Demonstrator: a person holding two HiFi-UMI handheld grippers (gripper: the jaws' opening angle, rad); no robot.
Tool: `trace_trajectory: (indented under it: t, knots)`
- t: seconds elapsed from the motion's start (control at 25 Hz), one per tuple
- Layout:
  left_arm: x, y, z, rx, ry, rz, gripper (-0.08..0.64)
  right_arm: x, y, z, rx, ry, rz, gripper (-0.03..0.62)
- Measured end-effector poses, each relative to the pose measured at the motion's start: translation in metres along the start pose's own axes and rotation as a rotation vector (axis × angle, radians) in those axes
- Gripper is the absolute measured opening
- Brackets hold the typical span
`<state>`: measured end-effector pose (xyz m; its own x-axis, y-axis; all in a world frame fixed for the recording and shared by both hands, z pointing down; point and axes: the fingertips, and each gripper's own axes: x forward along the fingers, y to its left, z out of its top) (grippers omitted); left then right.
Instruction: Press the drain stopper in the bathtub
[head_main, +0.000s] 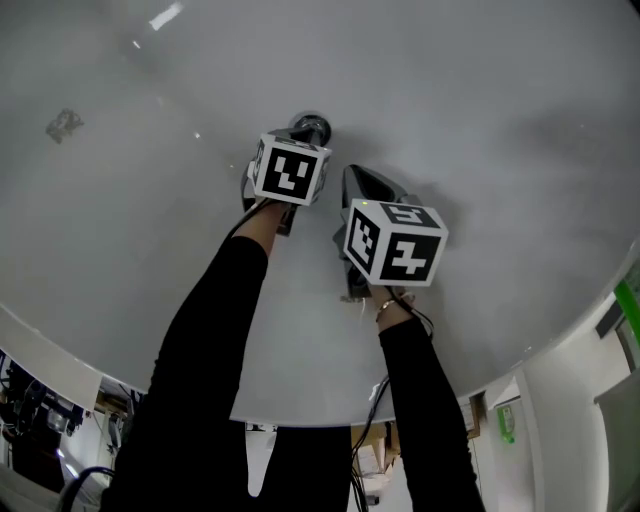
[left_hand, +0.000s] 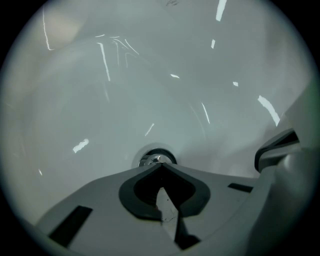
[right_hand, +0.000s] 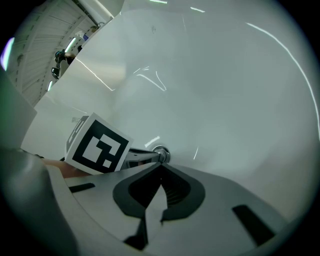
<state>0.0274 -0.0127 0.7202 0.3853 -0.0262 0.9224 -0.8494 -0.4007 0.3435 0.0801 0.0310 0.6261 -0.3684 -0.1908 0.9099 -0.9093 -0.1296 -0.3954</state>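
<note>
Both grippers' (left_hand: 161, 166) (right_hand: 160, 168) fingers (left_hand: 100, 200) are being held together, empty, near the rigid, slick drain stopper (left_hand: 156, 158), probably best pressed top-centre.

Your left claw (left_hand: 161, 165) sat inside the bathtub (head_main: 470, 110), its tip right at the near edge of the drain stopper (head_main: 312, 128), which lay in the tub floor ahead of you. Your right claw (right_hand: 160, 165) was just beside the left one, on its right and a little nearer to you, its tip short of the stopper. From the right claw's side, the left claw's marker cube (right_hand: 97, 145) lay to the left, with the stopper just beyond it. The tub rim (head_main: 320, 405) lay nearest you, behind both claws.
</note>
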Motion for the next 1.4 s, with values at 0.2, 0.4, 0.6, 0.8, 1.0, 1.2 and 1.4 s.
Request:
trace_trajectory:
  t: [0.2, 0.4, 0.6, 0.8, 1.0, 1.2, 1.4]
  knots:
    - [-0.004, -0.002, -0.002, 0.018, 0.023, -0.008, 0.005, -0.009, 0.005, 0.004, 0.003, -0.021, -0.008, 0.002]
    - [-0.024, -0.003, 0.002, 0.042, 0.019, -0.008, 0.005, -0.015, 0.012, 0.007, 0.013, -0.042, -0.001, 0.002]
    - [-0.048, -0.010, 0.013, 0.067, -0.021, -0.021, 0.005, -0.029, 0.020, 0.016, 0.024, -0.072, 0.004, 0.002]
    - [-0.075, -0.012, 0.022, 0.089, -0.037, -0.024, 0.005, -0.042, 0.028, 0.021, 0.038, -0.096, 0.008, 0.002]
    - [-0.112, -0.015, 0.032, 0.092, -0.079, -0.045, 0.005, -0.063, 0.042, 0.024, 0.054, -0.118, -0.001, 0.002]
    - [-0.148, -0.026, 0.046, 0.103, -0.121, -0.074, 0.005, -0.084, 0.052, 0.026, 0.070, -0.143, 0.000, 0.002]
    - [-0.179, -0.034, 0.051, 0.125, -0.133, -0.084, 0.005, -0.105, 0.062, 0.033, 0.086, -0.170, -0.001, 0.002]
